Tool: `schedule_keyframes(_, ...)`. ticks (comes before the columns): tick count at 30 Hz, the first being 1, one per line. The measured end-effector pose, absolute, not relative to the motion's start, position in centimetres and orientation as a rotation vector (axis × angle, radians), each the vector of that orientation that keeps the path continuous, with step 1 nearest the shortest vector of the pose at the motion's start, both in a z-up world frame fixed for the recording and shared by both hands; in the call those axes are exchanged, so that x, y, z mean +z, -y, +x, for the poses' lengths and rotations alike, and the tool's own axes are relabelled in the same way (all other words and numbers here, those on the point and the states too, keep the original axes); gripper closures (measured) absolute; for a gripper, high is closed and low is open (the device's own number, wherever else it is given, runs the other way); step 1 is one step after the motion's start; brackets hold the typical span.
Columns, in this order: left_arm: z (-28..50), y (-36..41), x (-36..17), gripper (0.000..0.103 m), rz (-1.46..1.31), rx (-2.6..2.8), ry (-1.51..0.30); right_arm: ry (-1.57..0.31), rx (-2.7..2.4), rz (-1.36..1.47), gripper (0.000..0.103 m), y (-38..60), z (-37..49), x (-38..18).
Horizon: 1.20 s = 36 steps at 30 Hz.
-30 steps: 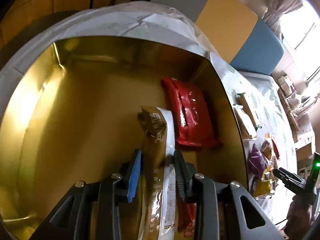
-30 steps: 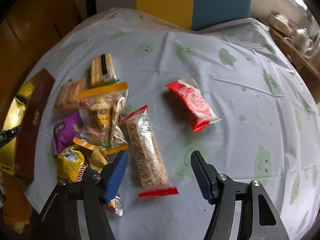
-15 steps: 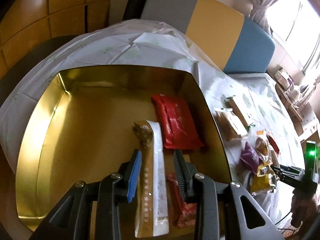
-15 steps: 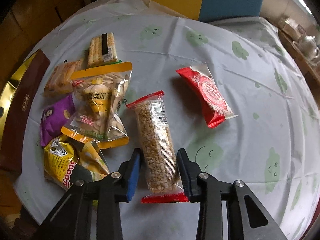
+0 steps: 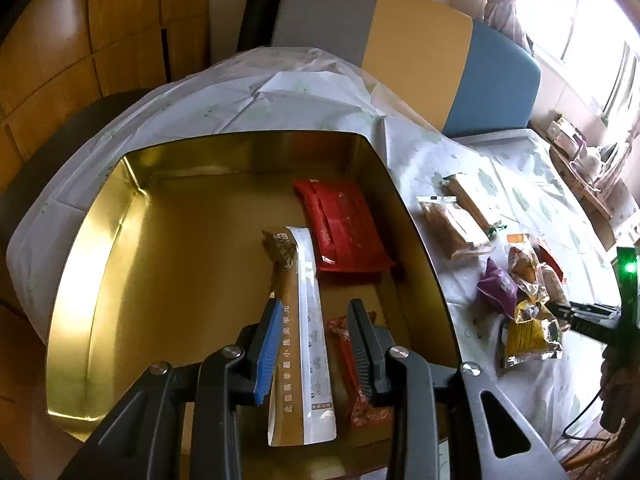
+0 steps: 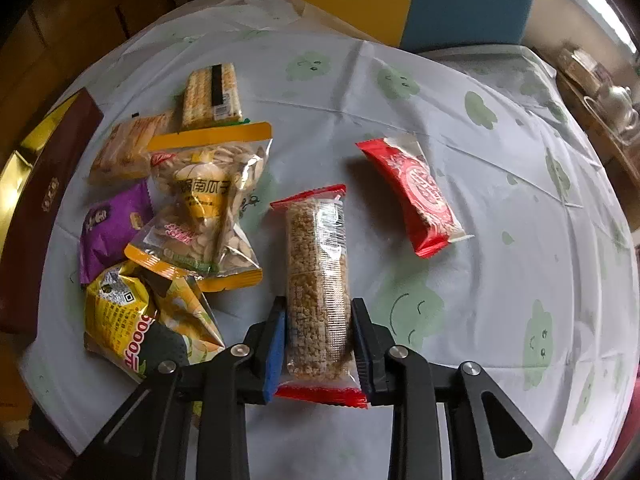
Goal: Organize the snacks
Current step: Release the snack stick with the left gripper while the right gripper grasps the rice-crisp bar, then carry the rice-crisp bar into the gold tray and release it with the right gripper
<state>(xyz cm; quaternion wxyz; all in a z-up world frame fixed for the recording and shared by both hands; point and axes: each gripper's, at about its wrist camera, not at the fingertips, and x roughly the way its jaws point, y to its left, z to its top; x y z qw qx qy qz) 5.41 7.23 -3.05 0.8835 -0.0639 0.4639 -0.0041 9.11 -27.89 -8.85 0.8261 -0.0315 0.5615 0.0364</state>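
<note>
Gold tin (image 5: 100, 264) awaits: right tool (image 6: 318, 340) clamped on grain bar (image 6: 318, 264), lift next; left tool (image 5: 314, 344) nearly shut over gold packet (image 5: 300, 320)

A clear, red-ended grain bar (image 6: 318, 280) lies lengthwise between the right gripper (image 6: 318, 338) pads. The gold-and-white packet (image 5: 298, 320) lies flat in the tin (image 5: 100, 240) under the left gripper (image 5: 316, 344).

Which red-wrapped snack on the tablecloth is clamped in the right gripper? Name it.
The clear-wrapped grain bar with red ends, its lower half between the right gripper pads. The other, a solid red packet, lies apart to its upper right, untouched.
</note>
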Motion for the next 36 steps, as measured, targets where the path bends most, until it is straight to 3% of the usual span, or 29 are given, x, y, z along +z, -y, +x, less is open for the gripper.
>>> schedule_keyframes(19,4.7,-8.3,-2.8,0.069,-0.135,0.006,-0.951,-1.093,0.133,0.227,0.073,30.3,7.1,-3.2)
schedule_keyframes(36,4.2,-12.0,-2.9,0.069,-0.200,0.087,-0.933,-1.031,0.567,0.215,0.073,11.8,6.1,1.4)
